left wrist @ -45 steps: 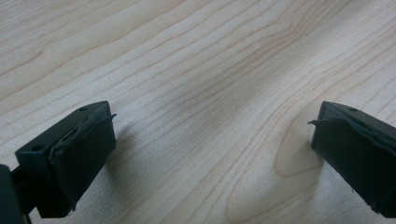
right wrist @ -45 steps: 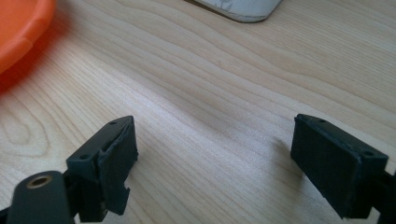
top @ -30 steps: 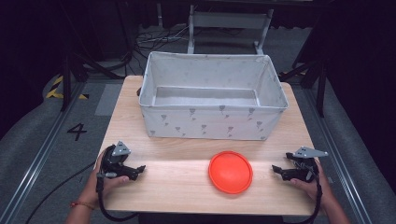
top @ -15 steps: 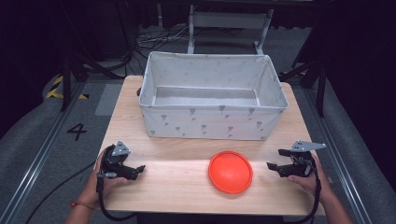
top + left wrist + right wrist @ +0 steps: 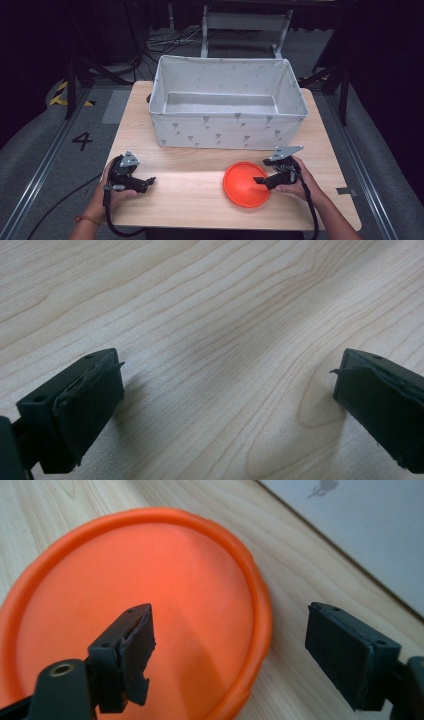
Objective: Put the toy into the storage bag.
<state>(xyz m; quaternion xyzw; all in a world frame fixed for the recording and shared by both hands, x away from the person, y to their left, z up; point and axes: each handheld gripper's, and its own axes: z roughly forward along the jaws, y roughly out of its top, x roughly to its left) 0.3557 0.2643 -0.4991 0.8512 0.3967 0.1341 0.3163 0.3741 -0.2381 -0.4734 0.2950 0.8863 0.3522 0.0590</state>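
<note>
Your right gripper is closing in on the disc: a second ago it was sitting well off to the right, and now one jaw is hanging over the disc's right part while the other is staying outside the rim, toward the bin. In the right gripper view the jaws are spread wide with the raised orange rim running between them, so you are straddling the edge and gripping nothing yet. That is putting you in place for a rim pinch, judging by the line-up.

The disc itself is not shifting; it is lying flat on the table, near edge, right of centre, just in front of the bin's near wall and apart from it.

Your left gripper is holding its old spot at the near left, jaws wide apart over bare wood in its own view, grasping nothing.

For room: the bin's near wall is standing close on the far side of your right hand, so you are working in a narrow strip there. The table's near edge is lying just behind the disc. Leftward, the wood between the disc and your left gripper is giving you open room.
</note>
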